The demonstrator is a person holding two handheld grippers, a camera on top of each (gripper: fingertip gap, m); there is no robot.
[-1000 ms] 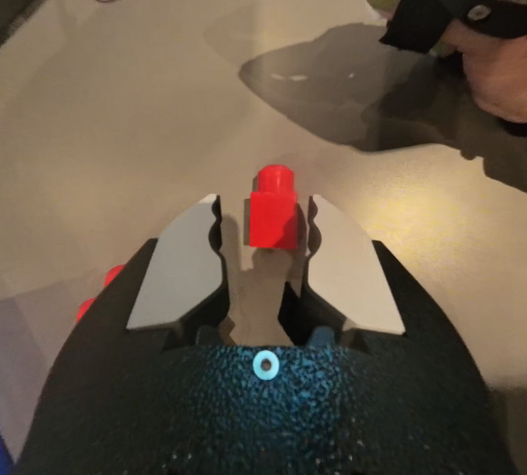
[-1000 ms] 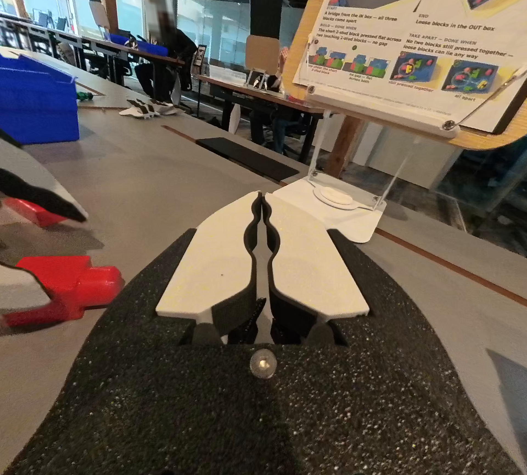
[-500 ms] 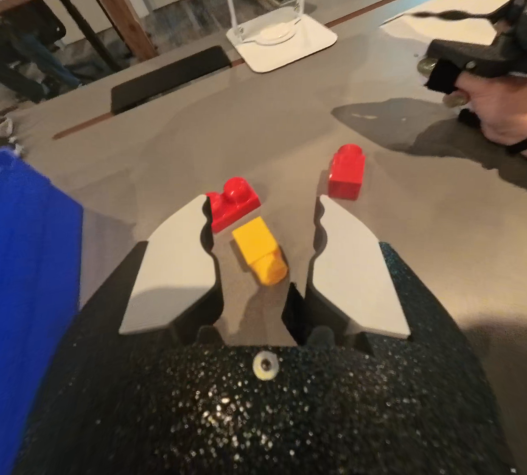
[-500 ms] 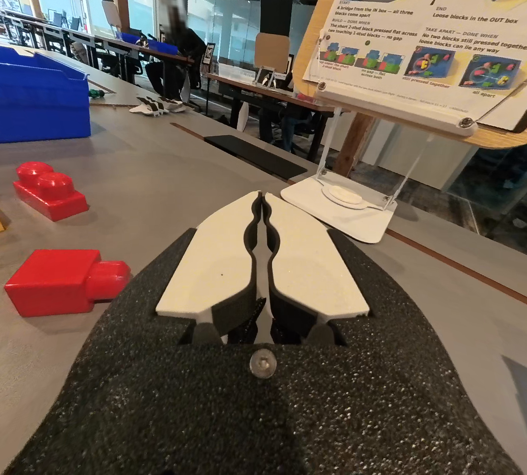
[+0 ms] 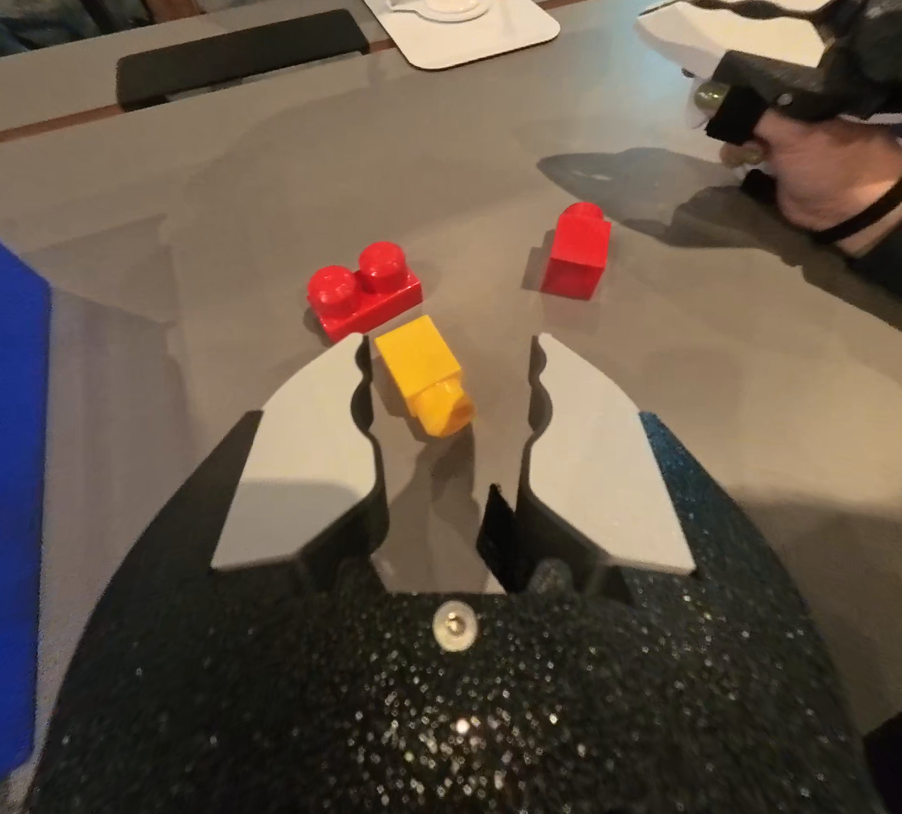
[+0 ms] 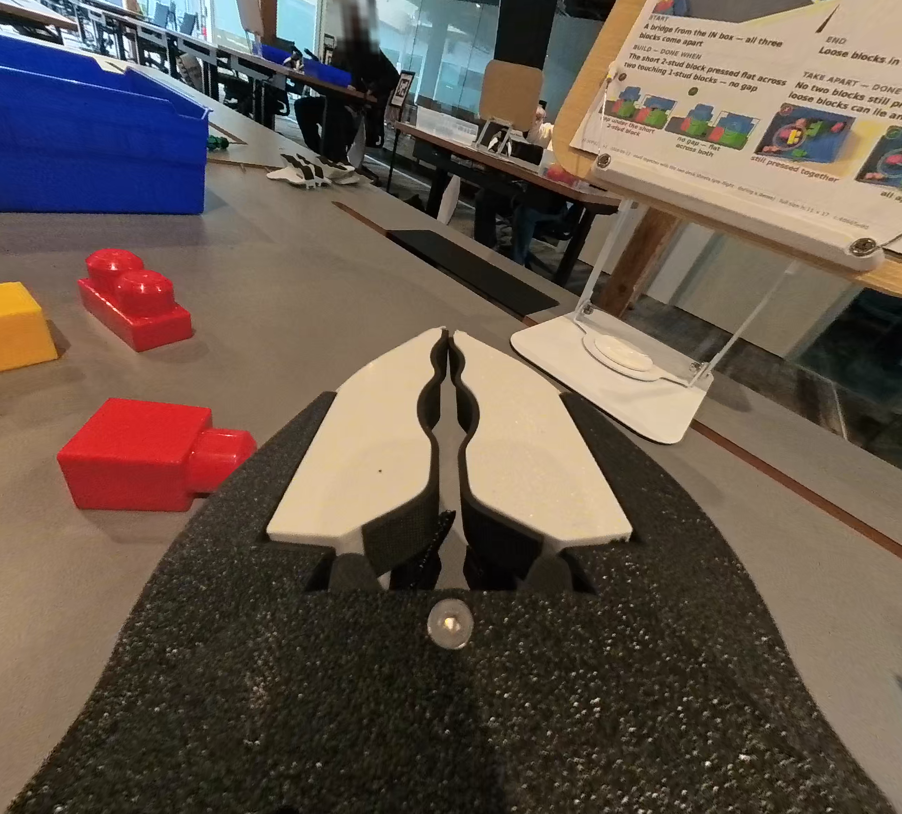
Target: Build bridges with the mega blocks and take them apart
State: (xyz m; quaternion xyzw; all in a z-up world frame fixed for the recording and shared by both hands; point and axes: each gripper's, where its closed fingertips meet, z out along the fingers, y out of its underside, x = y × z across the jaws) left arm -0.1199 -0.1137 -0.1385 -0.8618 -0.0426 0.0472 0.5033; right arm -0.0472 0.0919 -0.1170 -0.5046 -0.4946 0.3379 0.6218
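Our left claw (image 5: 448,346) has backed off, released; the glossy yellow block (image 5: 423,380) lies between its tips on the matte worktop (image 5: 244,185). Right claw (image 6: 449,335) clenched, empty.

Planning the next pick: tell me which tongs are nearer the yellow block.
Left. The left tongs stand open around the yellow block; the right tongs are shut, off to its right, beyond the one-stud red block.

Grey table (image 5: 273,185): blocks (image 5: 363,291), stand (image 5: 461,26).
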